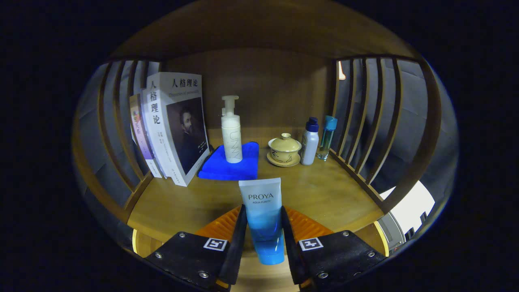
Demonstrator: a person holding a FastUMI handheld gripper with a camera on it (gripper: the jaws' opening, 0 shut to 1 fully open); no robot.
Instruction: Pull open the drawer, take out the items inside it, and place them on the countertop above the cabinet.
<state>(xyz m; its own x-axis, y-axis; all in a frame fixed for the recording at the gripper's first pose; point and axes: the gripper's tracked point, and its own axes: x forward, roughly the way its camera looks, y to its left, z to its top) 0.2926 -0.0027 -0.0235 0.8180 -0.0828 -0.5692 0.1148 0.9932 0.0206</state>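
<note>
Tongs [263,233] clamped on the blue tube [262,219], both fingers pressing its sides, held upright just above the table [324,194], blue cloth [231,164] and pump bottle [231,132] beyond.

countertop [324,194] | books [170,129], blue cloth [233,166], lidded cup [284,149], two bottles [310,142]

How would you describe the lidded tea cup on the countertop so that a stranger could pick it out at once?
Start at the wooden countertop, beyond the gripper shut on a blue tube. Right of the blue cloth with the white pump bottle sits the lidded cup on its saucer. It is the only squat, cream, knob-topped vessel; the two bottles to its right are tall and slim.
</note>
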